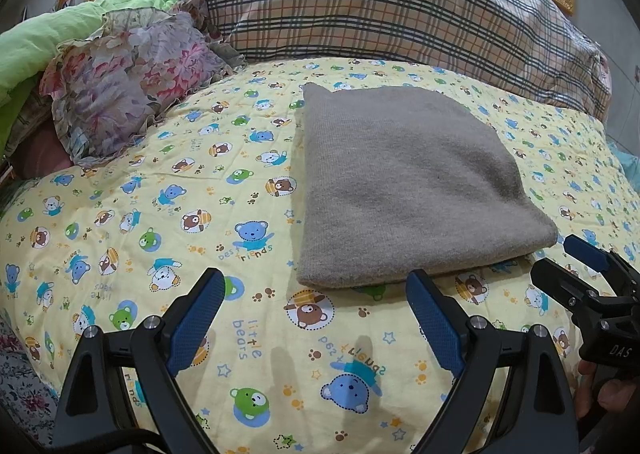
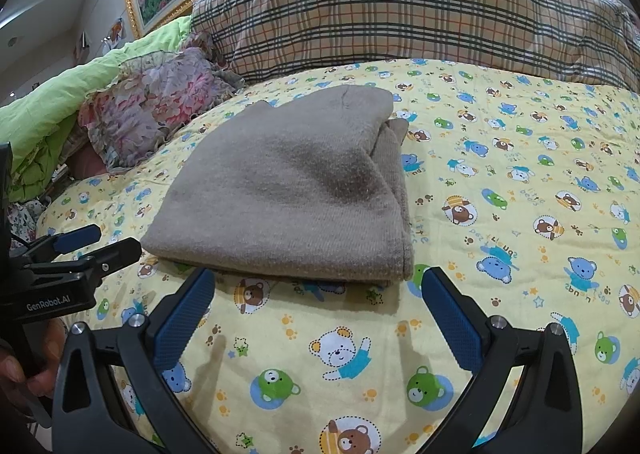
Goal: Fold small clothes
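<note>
Bedroom setup going on, with a yellow bear-print quilt [image 1: 248, 334] spreading over the bed, a plaid pillow [image 1: 380, 1] sitting at the head and a floral cushion [image 1: 120, 81] leaning off to the left next to a green blanket [image 1: 48, 33]. Sitting in the middle of the quilt is a grey knit top [image 1: 404, 181], already doubled into a compact rectangle with the layers stacking up along the near edge, which is showing nicely in the right wrist view [image 2: 288, 189].

The left gripper [image 1: 316, 290] is hovering just short of the near edge, jaws spreading wide and holding nothing. The right gripper [image 2: 316, 290] is doing the same on its side, jaws wide, nothing between them, neither one touching the cloth.

My guess: the folding is looking pretty much finished, or sitting between folds. If another fold is coming, both grippers are going to need to come down on the near corners and pinch all the layers together, otherwise the top layer is sliding off the rest.
</note>
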Demonstrator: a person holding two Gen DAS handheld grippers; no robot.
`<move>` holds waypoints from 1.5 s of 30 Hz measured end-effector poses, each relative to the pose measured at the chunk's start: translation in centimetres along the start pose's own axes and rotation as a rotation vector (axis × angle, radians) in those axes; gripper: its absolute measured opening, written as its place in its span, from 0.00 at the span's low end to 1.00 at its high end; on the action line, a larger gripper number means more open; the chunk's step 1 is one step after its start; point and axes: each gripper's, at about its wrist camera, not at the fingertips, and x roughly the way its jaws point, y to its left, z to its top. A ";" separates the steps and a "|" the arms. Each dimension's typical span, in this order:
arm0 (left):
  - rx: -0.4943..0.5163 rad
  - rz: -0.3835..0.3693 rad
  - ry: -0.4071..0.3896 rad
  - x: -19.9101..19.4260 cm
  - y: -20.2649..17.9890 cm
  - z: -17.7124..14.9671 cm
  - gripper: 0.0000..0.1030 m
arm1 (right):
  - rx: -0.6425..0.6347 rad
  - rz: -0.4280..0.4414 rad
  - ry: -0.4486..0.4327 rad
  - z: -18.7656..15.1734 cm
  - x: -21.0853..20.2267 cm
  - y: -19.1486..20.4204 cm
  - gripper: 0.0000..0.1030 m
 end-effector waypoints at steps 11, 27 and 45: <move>0.005 -0.005 0.002 0.1 -0.1 0.1 0.90 | 0.003 0.000 0.002 0.0 0.0 0.0 1.00; 0.007 -0.012 0.003 -0.1 -0.2 0.3 0.90 | 0.012 0.003 0.000 0.2 -0.2 0.2 1.00; 0.009 -0.019 0.005 -0.1 -0.4 0.8 0.90 | 0.015 0.006 -0.003 0.7 -0.5 0.4 1.00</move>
